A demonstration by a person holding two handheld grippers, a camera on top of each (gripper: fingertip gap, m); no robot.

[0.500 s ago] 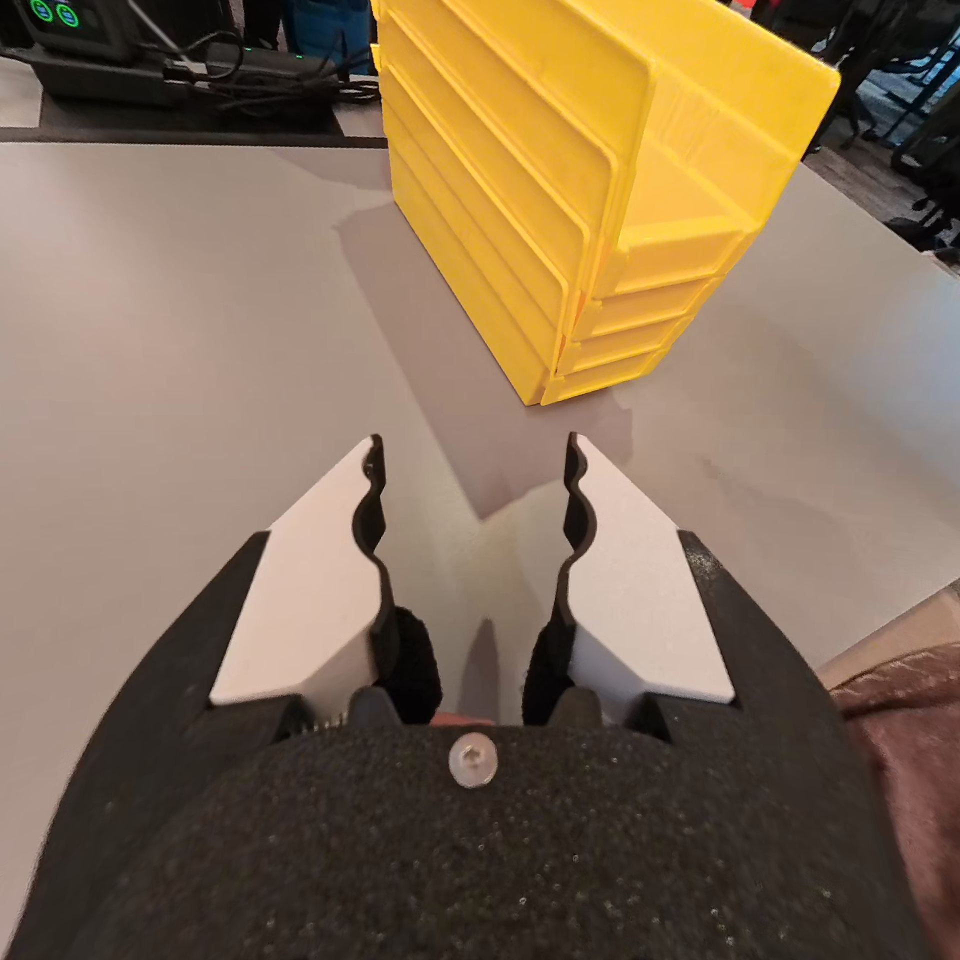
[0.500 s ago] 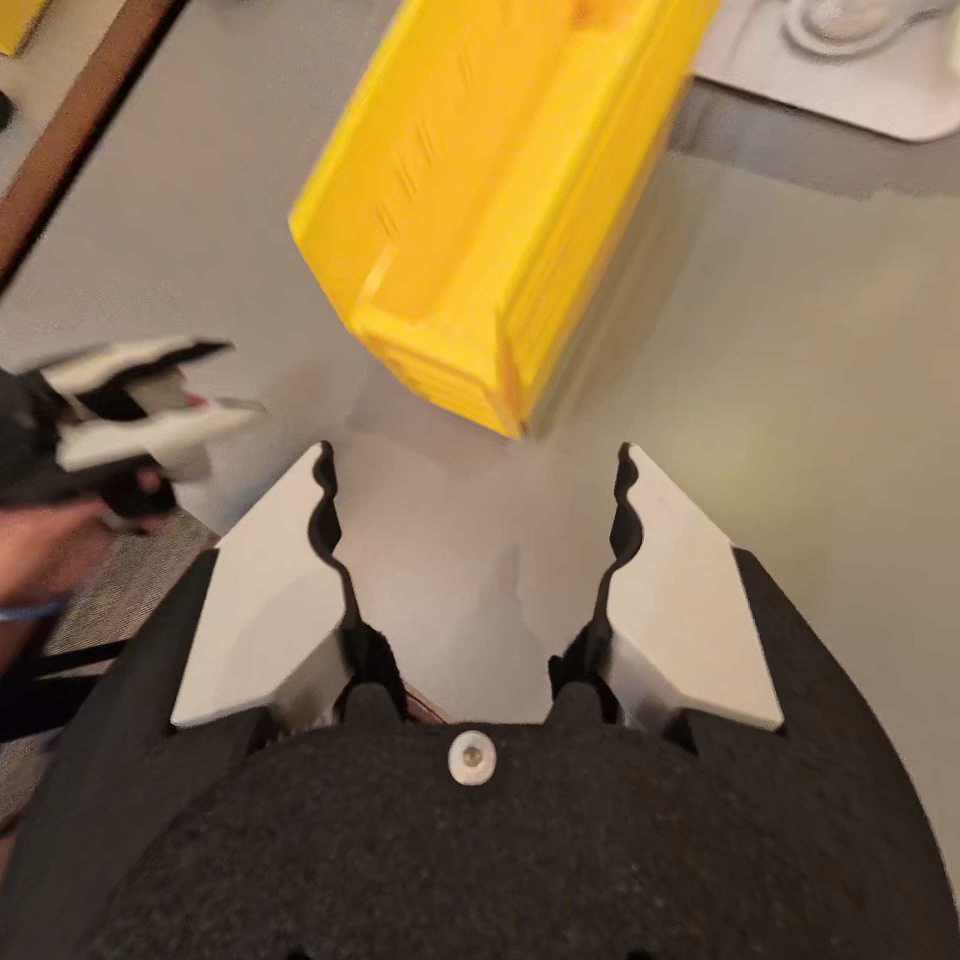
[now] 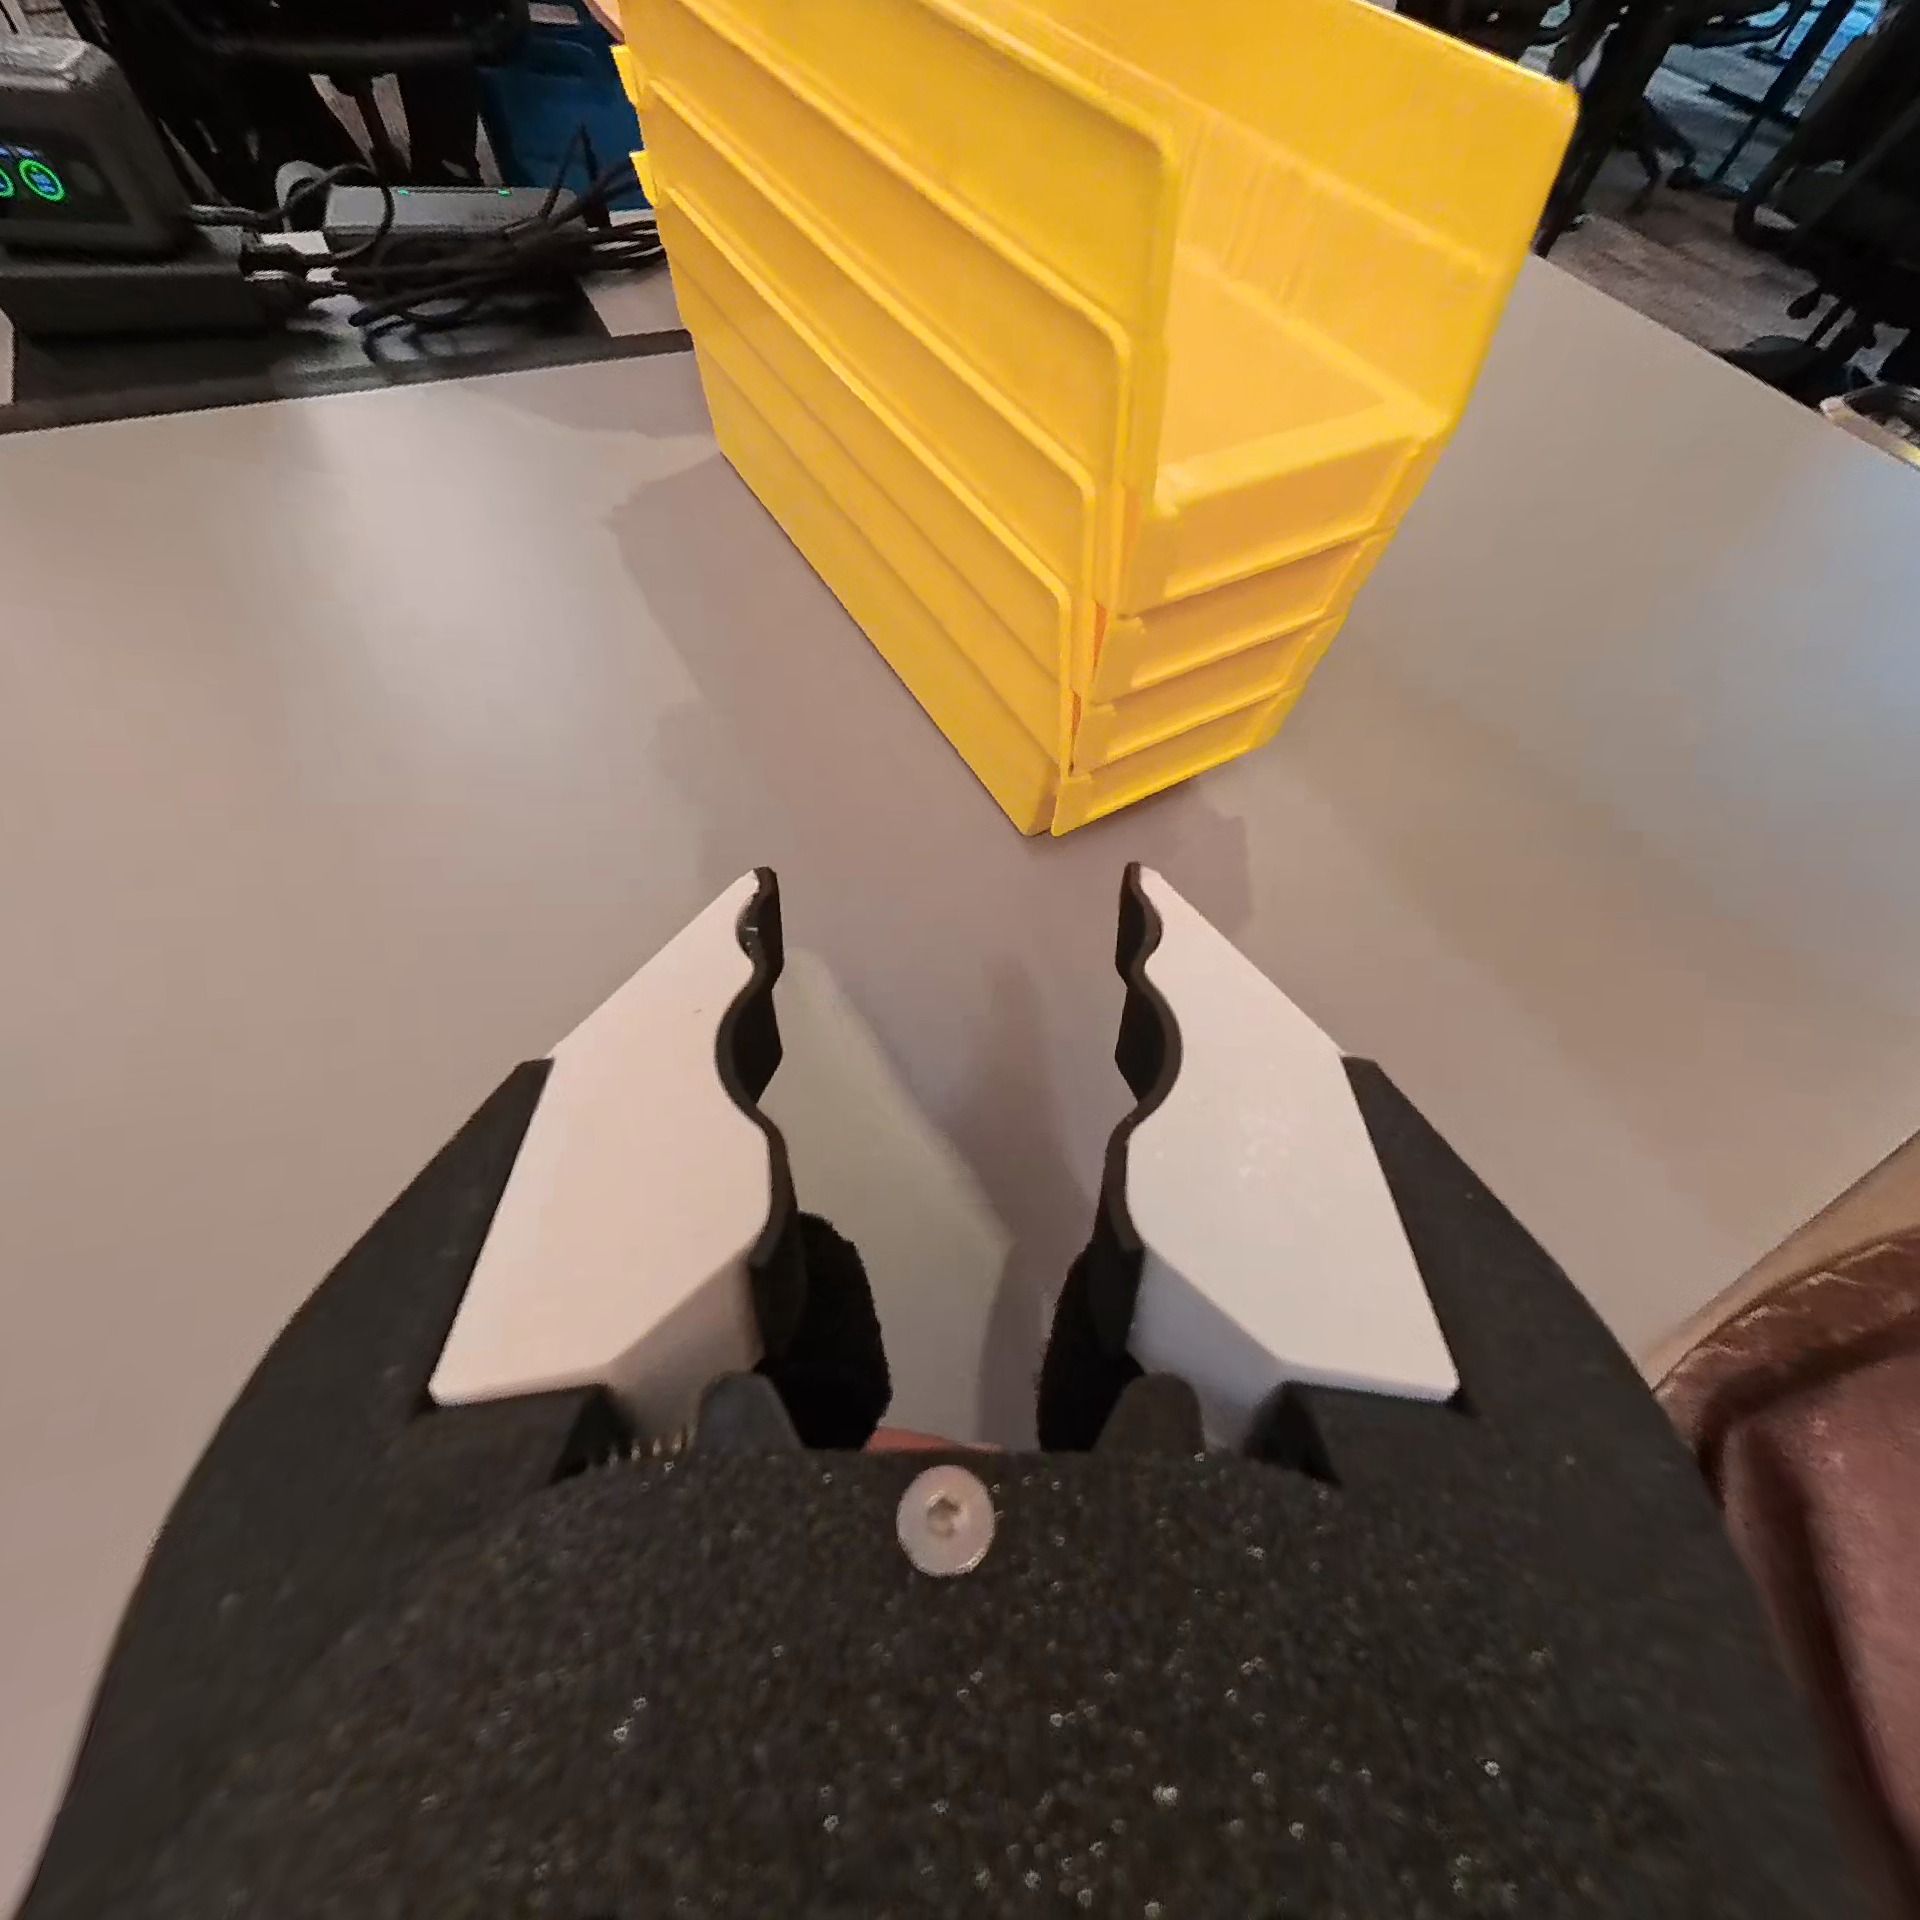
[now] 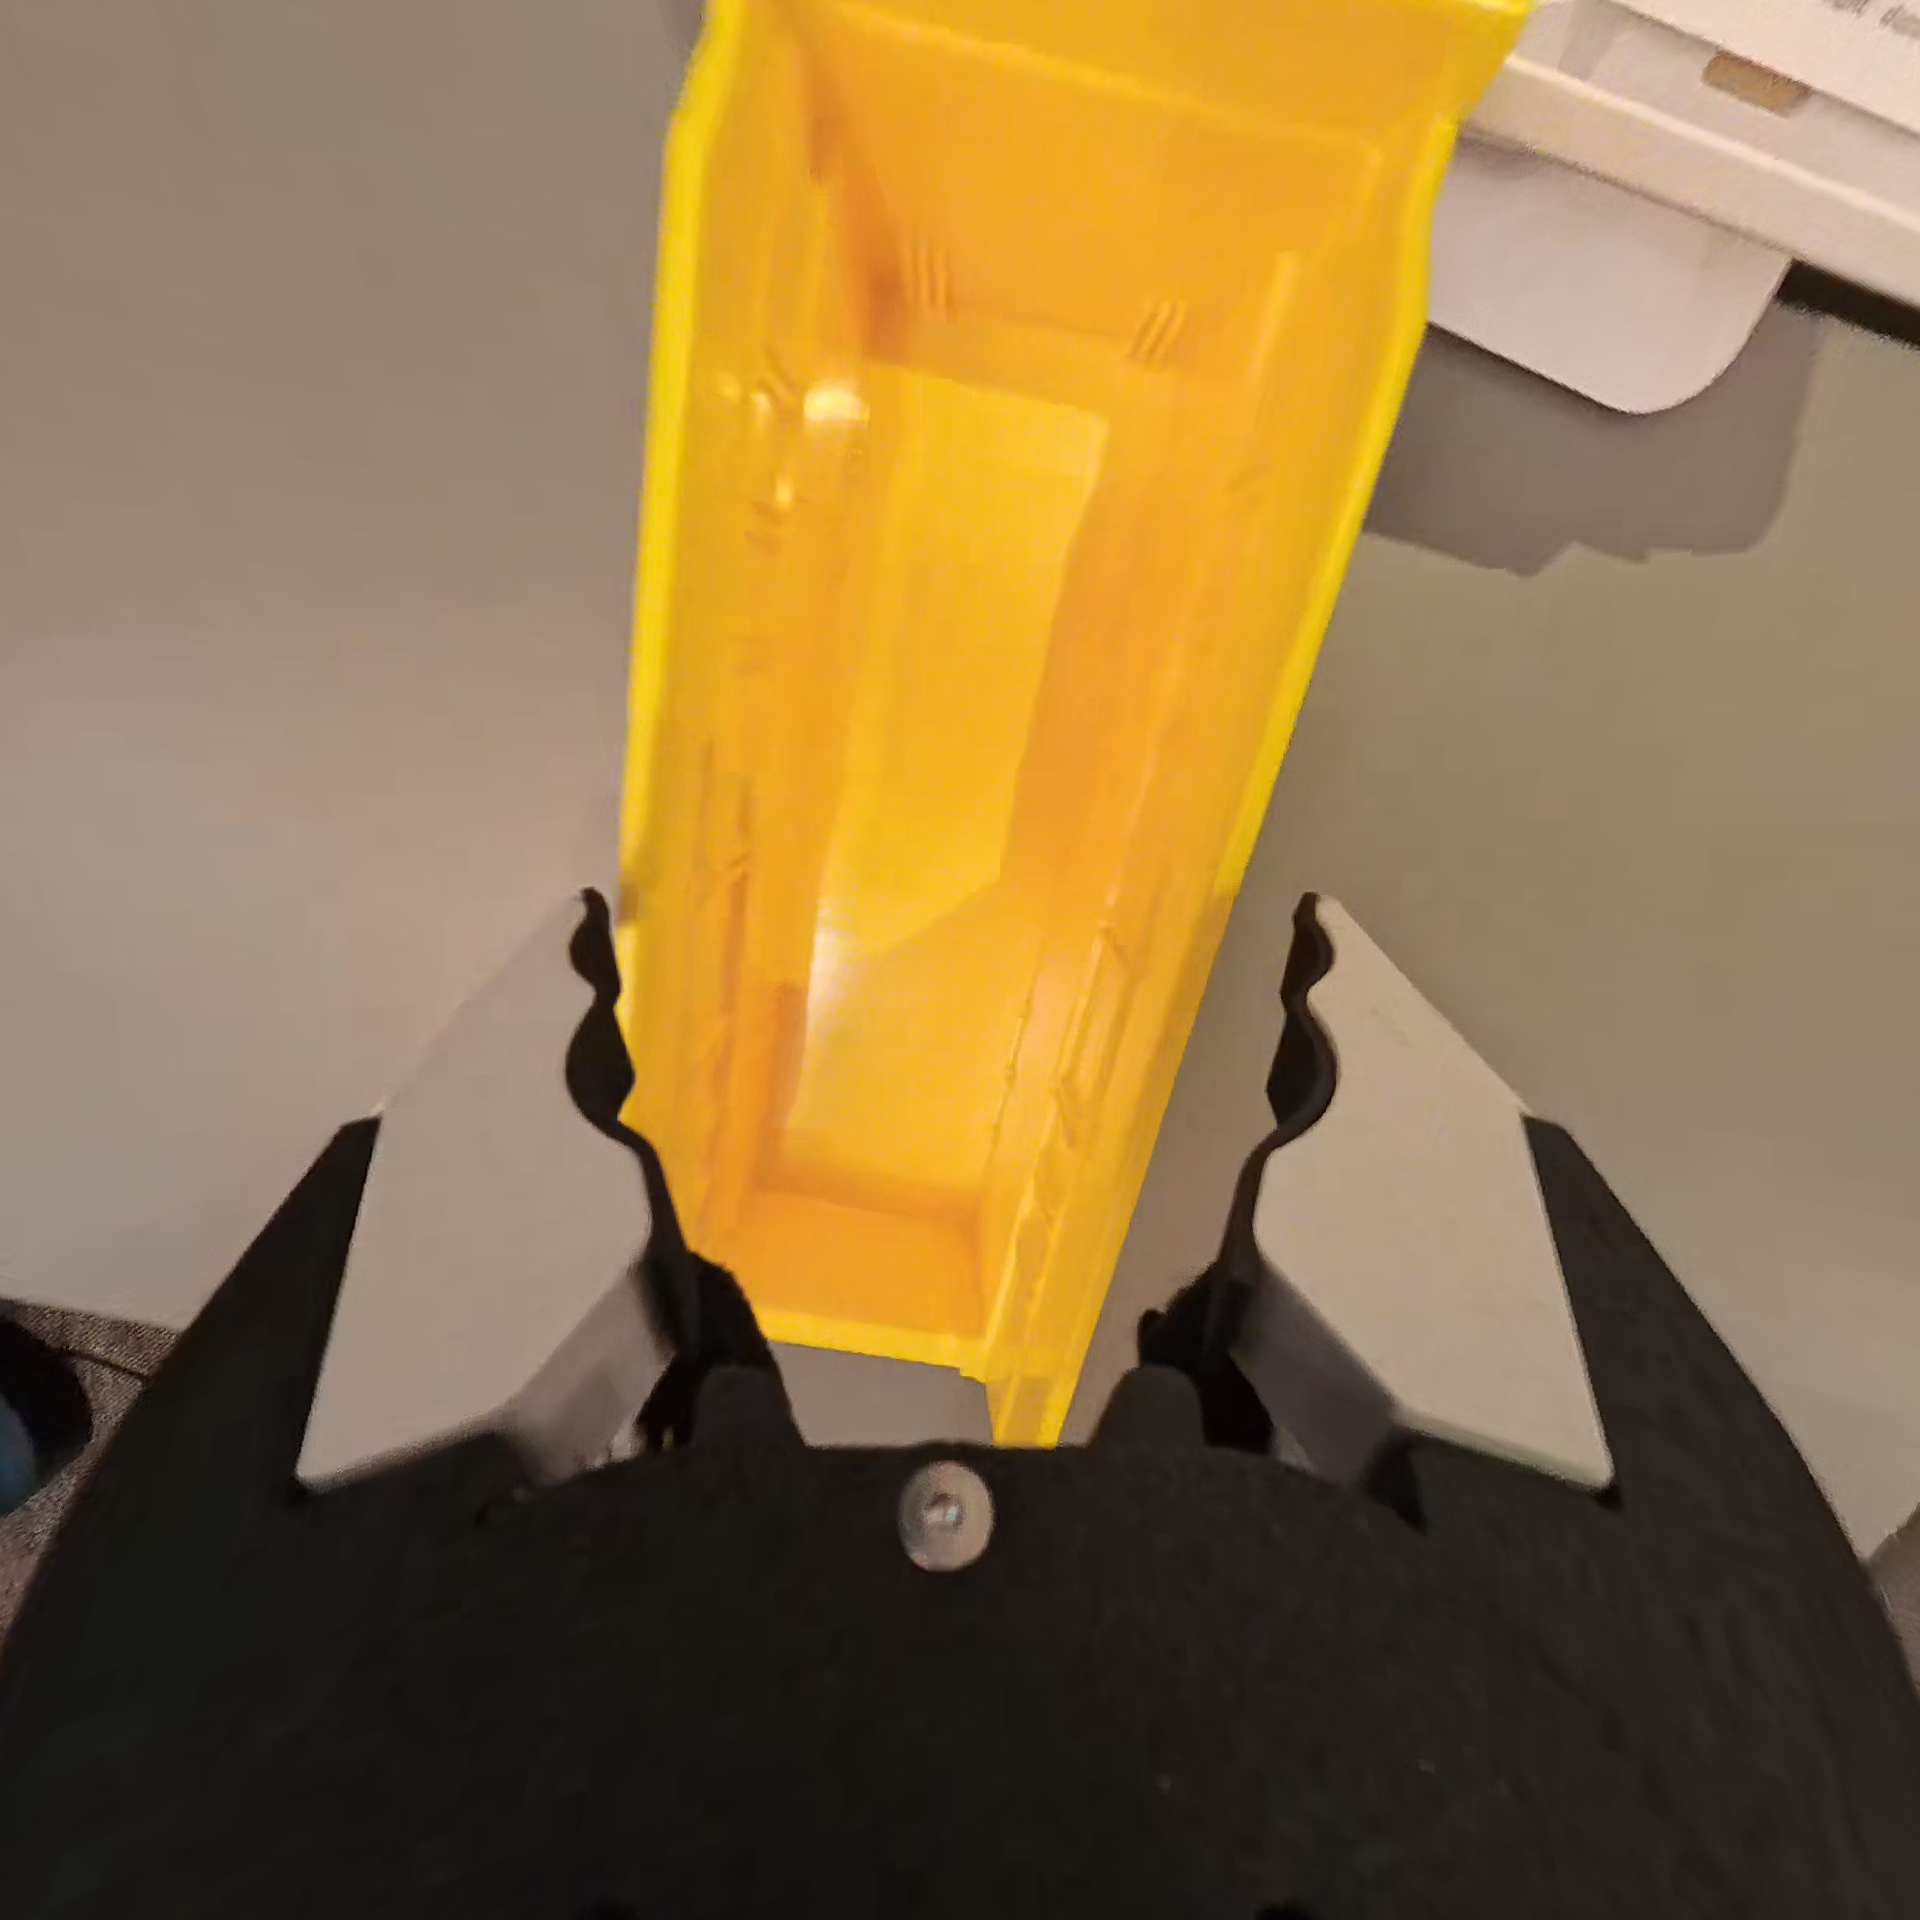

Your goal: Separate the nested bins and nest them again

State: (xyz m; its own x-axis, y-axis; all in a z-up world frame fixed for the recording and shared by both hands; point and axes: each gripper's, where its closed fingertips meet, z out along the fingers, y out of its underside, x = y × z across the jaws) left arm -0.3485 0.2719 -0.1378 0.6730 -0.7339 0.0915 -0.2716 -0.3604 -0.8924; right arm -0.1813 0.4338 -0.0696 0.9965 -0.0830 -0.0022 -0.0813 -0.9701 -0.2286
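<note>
Key relation: the stack of nested yellow bins [image 4: 997, 665] runs lengthwise straight away from the right claw [image 4: 940, 935], long axis in line with the claw's pointing direction, open top facing the camera. The stack's near end sits inside the gap between the right claw's fingers; the left finger [image 4: 488, 1174] looks touching or just beside the stack's left wall, while the right finger stands clear of the right wall. Right claw is spread wide, clamped on nothing.

Left claw [image 3: 945, 883] is also apart and empty, hovering over the grey desk [image 3: 312, 675]. From it the stack [image 3: 1039, 395] lies ahead and slightly right, near corner pointing toward the claw, not touching. Four bins show, stepped at the front lips.

Right claw is the nearer one; judged the likely one to close on the top bin's wall. Bins not yet separated.
</note>
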